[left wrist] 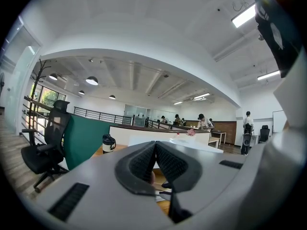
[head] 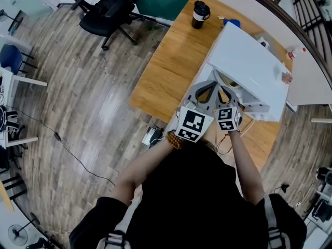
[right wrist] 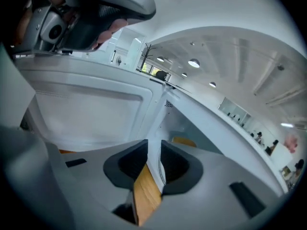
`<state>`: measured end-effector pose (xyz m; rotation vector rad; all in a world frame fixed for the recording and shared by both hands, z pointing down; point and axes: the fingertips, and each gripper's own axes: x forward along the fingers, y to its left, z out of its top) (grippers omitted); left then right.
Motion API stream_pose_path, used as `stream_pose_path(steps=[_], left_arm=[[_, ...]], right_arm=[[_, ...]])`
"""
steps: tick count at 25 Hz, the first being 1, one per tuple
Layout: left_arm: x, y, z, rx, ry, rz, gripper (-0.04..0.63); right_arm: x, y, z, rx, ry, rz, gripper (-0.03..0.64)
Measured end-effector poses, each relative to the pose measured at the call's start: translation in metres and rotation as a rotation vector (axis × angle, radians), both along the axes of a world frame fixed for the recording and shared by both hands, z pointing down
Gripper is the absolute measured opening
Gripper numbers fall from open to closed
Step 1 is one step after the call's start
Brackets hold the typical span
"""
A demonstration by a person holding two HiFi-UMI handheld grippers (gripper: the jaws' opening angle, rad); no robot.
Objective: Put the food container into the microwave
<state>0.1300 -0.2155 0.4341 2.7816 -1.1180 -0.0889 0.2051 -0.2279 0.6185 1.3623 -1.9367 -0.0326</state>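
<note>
Chair on floor far left. Cup at far edge of wooden tabletop. Left hand-held gripper held level, jaws closed together, holding nothing. Right hand-held gripper just beside it, jaws apart and empty, tilted down at white microwave. Door swung open. Food container sits inside the cavity, apart from both grippers, which crowd the opening.

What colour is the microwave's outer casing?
White; the microwave shows best in the head view.
</note>
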Motion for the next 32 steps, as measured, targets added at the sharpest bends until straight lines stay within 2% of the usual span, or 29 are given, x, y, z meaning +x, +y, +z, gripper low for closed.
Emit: stream_pose_path(steps=[9, 20, 32], left_arm=[[0.000, 0.001, 0.000, 0.005, -0.004, -0.009, 0.020], [0.000, -0.003, -0.001, -0.003, 0.005, -0.028, 0.020], [0.001, 0.000, 0.000, 0.011, -0.017, -0.029, 0.020]], right_arm=[[-0.020, 0.008, -0.042, 0.034, -0.141, 0.011, 0.091], [-0.020, 0.011, -0.090, 0.105, -0.253, 0.053, 0.080], [-0.019, 0.015, -0.129, 0.193, -0.315, 0.076, 0.071]])
